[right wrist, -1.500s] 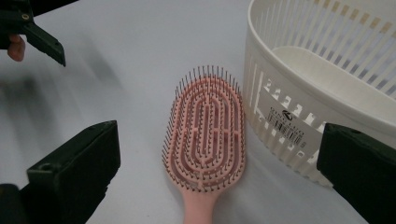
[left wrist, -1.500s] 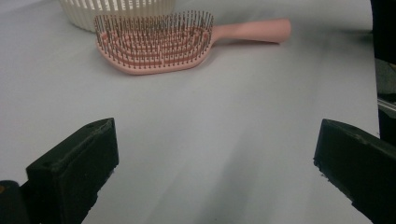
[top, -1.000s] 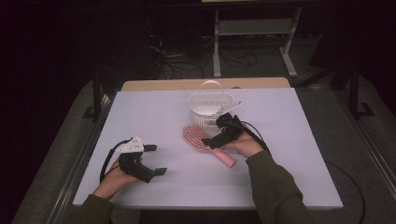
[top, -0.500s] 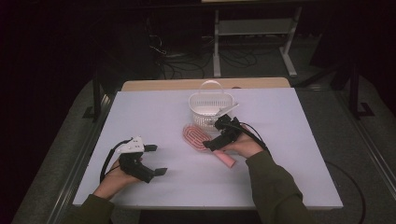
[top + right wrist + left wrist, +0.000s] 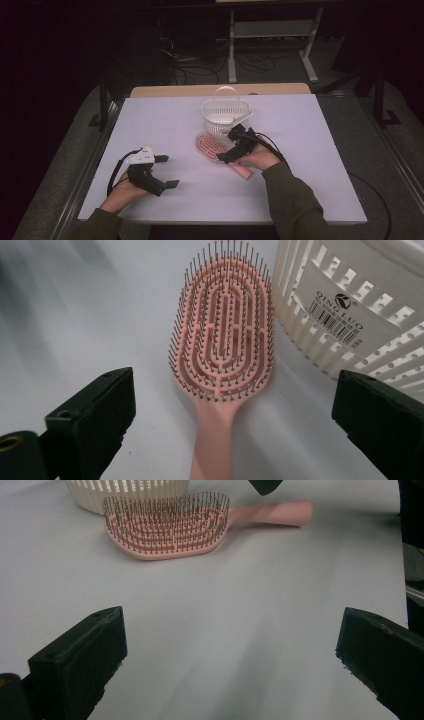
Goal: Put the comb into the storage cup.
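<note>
Nearest, the left gripper [image 5: 167, 171] was held wide open and empty above the table [image 5: 320, 165]. Farther off, the right gripper [image 5: 230, 440] was spread wide over the pink hairbrush [image 5: 223, 347], gripping nothing. Just beyond, the white basket [image 5: 350, 310] touched the brush's head; closing carelessly, a jaw might be caught on it.

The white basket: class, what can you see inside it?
In the high view, the white basket holds a pale stick-like item leaning over its rim. Its walls hide the item's lower part and the basket floor.
</note>
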`<act>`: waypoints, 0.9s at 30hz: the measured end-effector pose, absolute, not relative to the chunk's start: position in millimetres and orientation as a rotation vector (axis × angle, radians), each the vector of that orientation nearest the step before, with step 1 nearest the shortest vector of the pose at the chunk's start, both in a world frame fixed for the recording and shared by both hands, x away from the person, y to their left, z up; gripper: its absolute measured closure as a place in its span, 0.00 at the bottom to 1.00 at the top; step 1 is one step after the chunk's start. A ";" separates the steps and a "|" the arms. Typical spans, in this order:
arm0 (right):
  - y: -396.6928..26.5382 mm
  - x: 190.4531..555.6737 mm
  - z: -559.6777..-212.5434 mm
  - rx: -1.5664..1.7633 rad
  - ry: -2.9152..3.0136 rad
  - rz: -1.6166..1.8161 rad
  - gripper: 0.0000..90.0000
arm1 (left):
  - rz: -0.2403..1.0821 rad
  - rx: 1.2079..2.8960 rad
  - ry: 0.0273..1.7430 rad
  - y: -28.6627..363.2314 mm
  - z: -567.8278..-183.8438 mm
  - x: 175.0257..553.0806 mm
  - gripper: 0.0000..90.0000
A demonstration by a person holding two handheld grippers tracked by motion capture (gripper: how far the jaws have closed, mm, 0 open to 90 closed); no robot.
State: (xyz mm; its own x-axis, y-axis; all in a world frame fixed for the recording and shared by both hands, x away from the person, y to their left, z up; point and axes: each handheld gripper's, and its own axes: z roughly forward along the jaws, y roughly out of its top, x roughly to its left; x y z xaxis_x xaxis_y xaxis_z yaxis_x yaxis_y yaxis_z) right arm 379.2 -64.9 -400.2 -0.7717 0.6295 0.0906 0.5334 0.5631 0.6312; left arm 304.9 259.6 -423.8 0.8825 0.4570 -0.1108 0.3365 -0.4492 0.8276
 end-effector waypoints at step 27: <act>-60.4 380.1 -409.7 1.036 2.725 0.879 0.27 | 0.157 2.083 0.569 259.1 -424.1 304.6 0.00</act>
State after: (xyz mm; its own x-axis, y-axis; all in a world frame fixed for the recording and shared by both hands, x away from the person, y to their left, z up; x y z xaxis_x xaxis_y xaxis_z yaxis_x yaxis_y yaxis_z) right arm 380.1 -60.4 -409.7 -0.7644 0.6354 0.1095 0.5795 0.6026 0.5486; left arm 304.6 259.1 -424.1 0.8842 0.4543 -0.1091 0.3345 -0.4525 0.8266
